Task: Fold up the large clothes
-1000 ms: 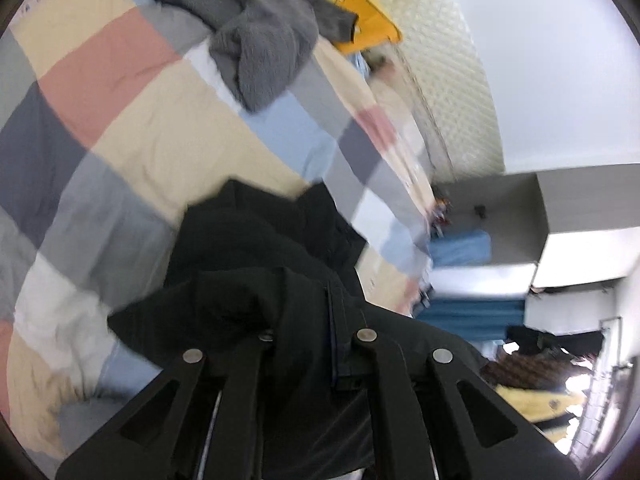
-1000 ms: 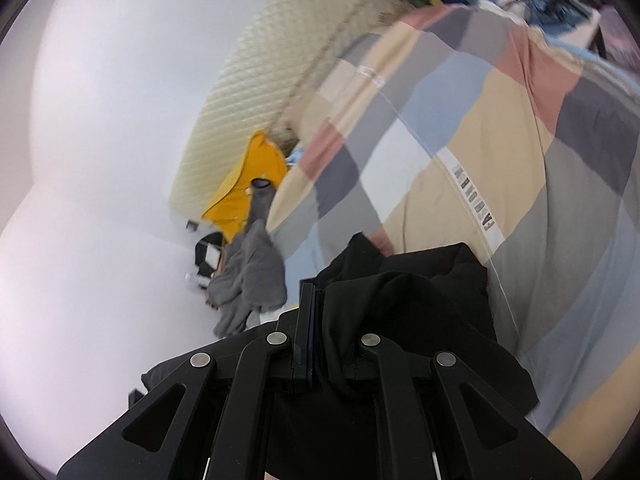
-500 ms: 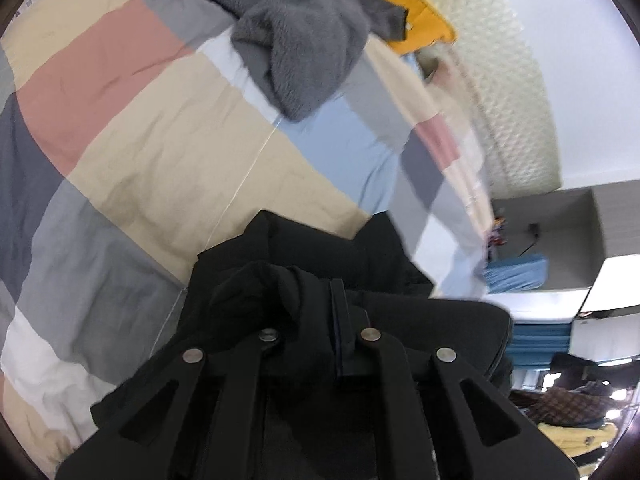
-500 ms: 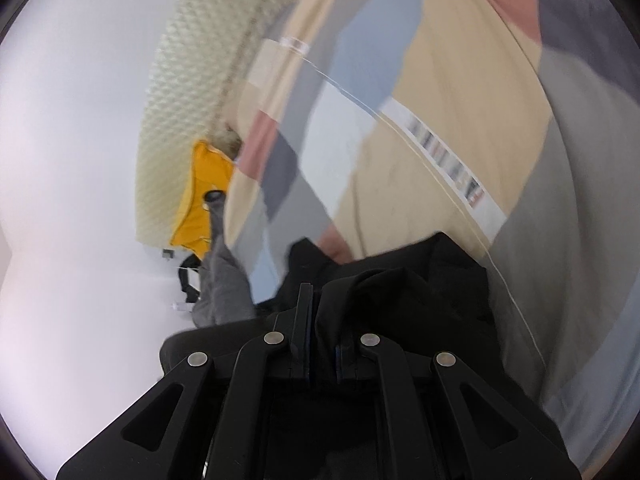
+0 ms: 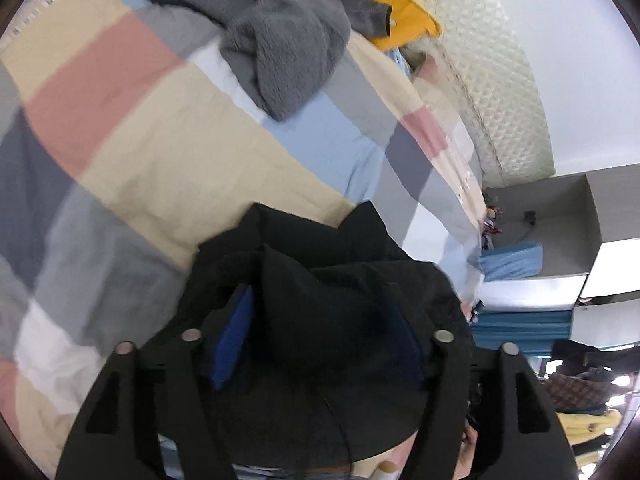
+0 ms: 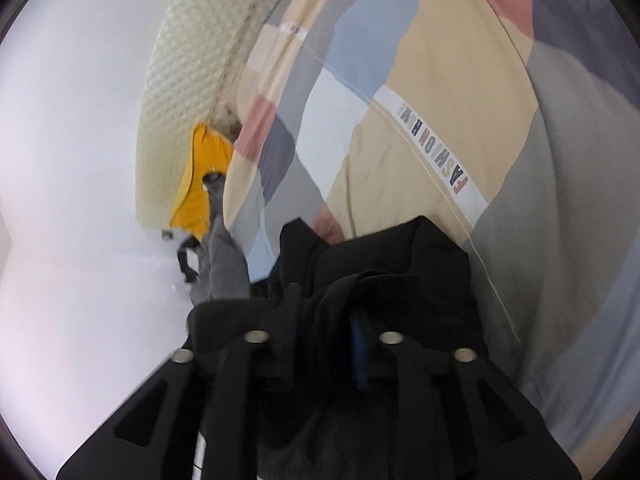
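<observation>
A black garment (image 5: 320, 280) lies bunched on the checked bedspread (image 5: 160, 152). My left gripper (image 5: 320, 320) is open, its blue-padded fingers (image 5: 234, 336) spread wide, with the black cloth lying loose between them. In the right wrist view the same black garment (image 6: 384, 264) lies in front of my right gripper (image 6: 326, 320). Its jaws stand partly apart with a fold of black cloth between them. The cloth hides both grippers' fingertips.
A grey fleece garment (image 5: 280, 36) and a yellow garment (image 5: 400, 12) lie at the head of the bed by the quilted headboard (image 5: 500, 92). The grey one (image 6: 224, 264) and yellow one (image 6: 200, 184) also show in the right wrist view. Shelves (image 5: 560, 240) stand beyond the bed's edge.
My left gripper has opened wide and let go of the black garment. My right gripper's jaws have parted. Both have moved down toward the bed.
</observation>
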Motion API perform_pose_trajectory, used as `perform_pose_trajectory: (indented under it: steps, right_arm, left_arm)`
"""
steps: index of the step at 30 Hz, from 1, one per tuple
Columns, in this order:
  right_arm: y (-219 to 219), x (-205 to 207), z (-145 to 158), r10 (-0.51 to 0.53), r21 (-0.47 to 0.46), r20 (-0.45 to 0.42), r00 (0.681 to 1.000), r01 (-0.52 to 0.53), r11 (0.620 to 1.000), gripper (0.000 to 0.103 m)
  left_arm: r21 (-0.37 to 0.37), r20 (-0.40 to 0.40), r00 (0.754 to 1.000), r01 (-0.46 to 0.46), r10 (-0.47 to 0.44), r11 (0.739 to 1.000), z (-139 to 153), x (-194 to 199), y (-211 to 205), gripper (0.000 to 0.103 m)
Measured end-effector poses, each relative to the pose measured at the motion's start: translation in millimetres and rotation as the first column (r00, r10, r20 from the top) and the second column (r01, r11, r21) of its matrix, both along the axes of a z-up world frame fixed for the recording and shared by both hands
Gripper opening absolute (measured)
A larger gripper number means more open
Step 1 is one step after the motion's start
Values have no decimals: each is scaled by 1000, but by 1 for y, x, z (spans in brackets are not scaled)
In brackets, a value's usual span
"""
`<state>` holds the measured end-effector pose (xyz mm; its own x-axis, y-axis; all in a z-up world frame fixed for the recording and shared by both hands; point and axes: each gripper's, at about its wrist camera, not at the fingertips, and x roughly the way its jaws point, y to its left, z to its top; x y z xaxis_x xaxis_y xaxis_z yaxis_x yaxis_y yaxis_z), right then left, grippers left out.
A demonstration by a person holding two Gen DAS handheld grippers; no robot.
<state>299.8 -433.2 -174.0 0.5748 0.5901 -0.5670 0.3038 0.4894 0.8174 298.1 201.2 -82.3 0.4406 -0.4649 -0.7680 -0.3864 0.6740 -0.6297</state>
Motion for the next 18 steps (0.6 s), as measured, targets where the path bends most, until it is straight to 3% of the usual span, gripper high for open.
perform_pose_trajectory:
  steps: [3, 5, 9, 12, 15, 18]
  right_arm:
    - [-11, -18, 28, -30, -52, 24, 999, 31, 998, 45]
    - [-16, -30, 51, -53, -85, 59, 997, 58, 995, 60]
    - [-3, -45, 100, -24, -229, 120, 992, 52, 972, 61]
    - [30, -49, 123, 51, -319, 177, 983, 8, 948, 61]
    - [67, -53, 129, 125, -398, 237, 963, -21, 917, 63]
    - [114, -56, 119, 216, -503, 282, 935, -48, 863, 63]
  left_arm:
    - [19, 30, 999, 38, -38, 999, 25, -12, -2, 75]
    - [74, 86, 994, 59, -66, 996, 50, -23, -8, 76]
    - [196, 231, 964, 89, -134, 977, 95, -39, -33, 77]
    - [313, 325, 924, 98, -204, 945, 115, -53, -66, 78]
    - [458, 406, 872, 64, -272, 886, 110, -67, -103, 79]
    - [530, 422, 847, 59, -323, 846, 81, -69, -138, 79]
